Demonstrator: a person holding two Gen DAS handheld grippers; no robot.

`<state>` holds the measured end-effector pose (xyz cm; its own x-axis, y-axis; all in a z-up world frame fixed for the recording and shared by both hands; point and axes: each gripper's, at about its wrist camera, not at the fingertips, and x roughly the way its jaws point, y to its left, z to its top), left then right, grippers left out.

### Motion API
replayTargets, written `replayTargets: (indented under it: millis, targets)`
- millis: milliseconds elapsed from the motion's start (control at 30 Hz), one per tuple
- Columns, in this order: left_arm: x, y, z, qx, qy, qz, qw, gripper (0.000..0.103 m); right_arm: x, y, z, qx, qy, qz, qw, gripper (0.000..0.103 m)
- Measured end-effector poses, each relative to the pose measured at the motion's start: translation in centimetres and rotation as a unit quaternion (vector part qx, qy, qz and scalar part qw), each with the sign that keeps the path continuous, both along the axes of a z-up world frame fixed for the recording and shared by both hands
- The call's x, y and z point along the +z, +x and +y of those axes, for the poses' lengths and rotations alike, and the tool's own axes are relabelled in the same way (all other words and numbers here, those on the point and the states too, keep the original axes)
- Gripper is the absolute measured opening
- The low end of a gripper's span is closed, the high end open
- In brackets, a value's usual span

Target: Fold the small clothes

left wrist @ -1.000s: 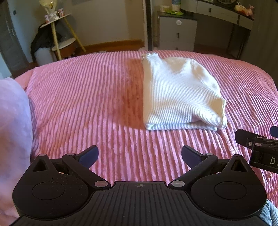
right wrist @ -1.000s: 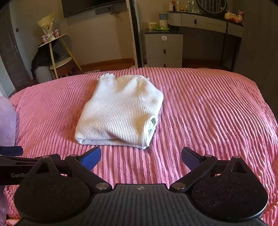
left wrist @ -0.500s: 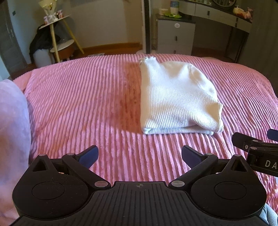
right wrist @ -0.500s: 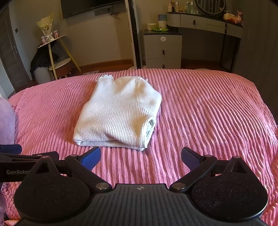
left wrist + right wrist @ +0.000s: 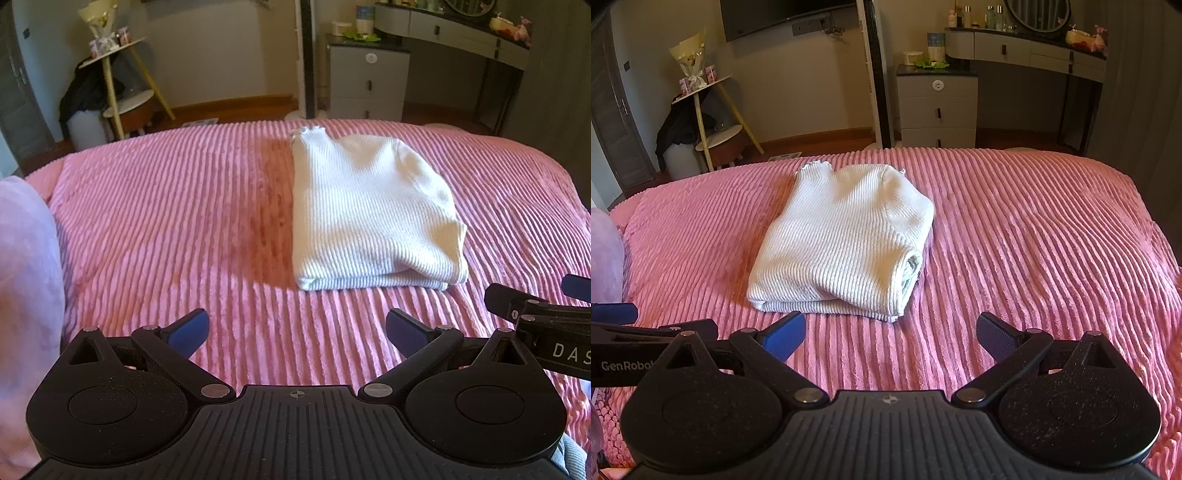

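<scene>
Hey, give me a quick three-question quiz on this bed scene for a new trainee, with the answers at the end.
1. True or false: the white sweater lies folded on the pink bedspread.
2. What do the left gripper and right gripper hold?
3. Which side of the sweater is the lilac fabric: A left, B right?

Key: 1 true. 2 nothing; both sets of fingers are spread open, short of the sweater. 3 A.

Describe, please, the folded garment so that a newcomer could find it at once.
Start at the pink ribbed bedspread that fills both views. Near its middle lies the white ribbed-knit top, folded into a compact stack. It is the only white item on the bed, unlike the lilac fabric at the left edge.
</scene>
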<state>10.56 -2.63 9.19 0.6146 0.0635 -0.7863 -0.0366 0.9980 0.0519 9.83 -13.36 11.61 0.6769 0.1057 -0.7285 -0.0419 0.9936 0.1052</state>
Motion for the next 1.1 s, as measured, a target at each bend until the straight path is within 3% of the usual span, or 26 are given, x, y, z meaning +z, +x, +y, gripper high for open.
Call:
replayTargets:
  millis: [1100]
  targets:
    - [0.43,0.11,-0.21,-0.004,0.004,-0.010,0.9999,0.103,-0.22,-0.12,-0.08,-0.008,0.007,-0.003,1.000,0.099]
